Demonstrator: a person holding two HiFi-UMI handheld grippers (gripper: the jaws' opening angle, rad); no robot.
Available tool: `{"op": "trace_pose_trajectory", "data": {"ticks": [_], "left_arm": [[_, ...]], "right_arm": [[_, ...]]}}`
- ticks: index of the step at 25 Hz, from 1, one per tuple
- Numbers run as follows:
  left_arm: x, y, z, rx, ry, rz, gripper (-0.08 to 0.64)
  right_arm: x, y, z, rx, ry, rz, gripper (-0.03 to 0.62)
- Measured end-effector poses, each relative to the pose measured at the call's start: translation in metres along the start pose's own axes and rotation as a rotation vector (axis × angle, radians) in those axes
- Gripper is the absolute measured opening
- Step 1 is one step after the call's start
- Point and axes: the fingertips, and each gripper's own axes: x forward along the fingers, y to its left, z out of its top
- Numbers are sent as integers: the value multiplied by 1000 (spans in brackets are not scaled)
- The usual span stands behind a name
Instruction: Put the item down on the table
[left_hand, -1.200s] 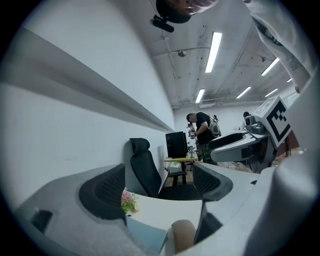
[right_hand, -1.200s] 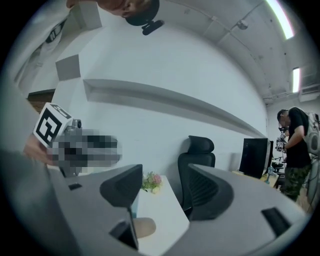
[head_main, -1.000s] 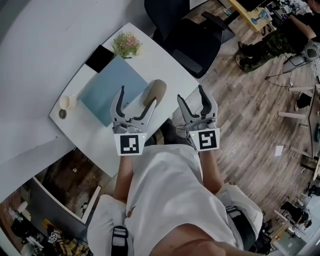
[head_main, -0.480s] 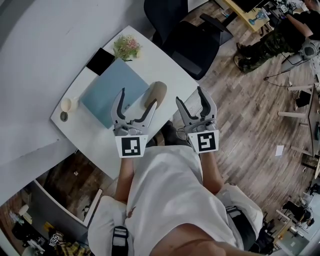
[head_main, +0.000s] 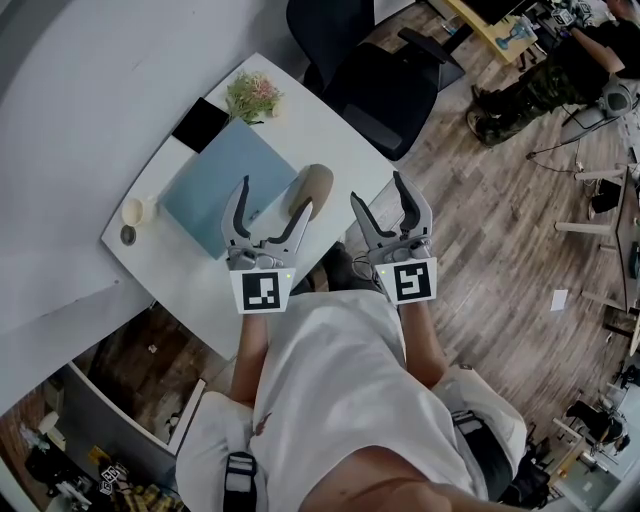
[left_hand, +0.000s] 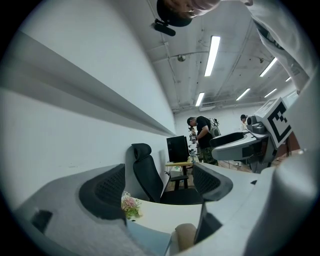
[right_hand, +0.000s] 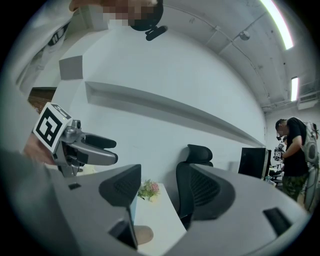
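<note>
Table (head_main: 330, 130) had the item (head_main: 314, 183) at its near edge; left gripper (head_main: 275, 195) and right gripper (head_main: 379, 190) hovered side by side, wide open, empty.

A flat blue mat (head_main: 225, 180), with a black square (head_main: 200, 122) just beside its far corner. A small bunch of pink and green flowers (head_main: 253, 92) near that black square. A little white cup (head_main: 134, 209) off the mat's left side, and a tiny round thing (head_main: 126, 235) just beside the cup. A big black chair (head_main: 385, 85) with arm rests, on a brown wood floor (head_main: 500, 220). A white slip of paper (head_main: 558, 300) lying on that floor, well apart from the chair. Far off, a person (head_main: 560, 65) in spotty green trousers near a yellow desk (head_main: 497, 20). A dark screen (left_hand: 177, 148) behind the chair, and long bright lights (left_hand: 212, 48) up on the ceiling.
</note>
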Motion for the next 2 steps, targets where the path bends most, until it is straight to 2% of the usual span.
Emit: {"op": "trace_pose_trajectory", "data": {"ticks": [2], "left_arm": [[2, 0, 1, 5, -4, -6, 420]], "right_arm": [[1, -1, 0, 5, 0, -1, 285]]}}
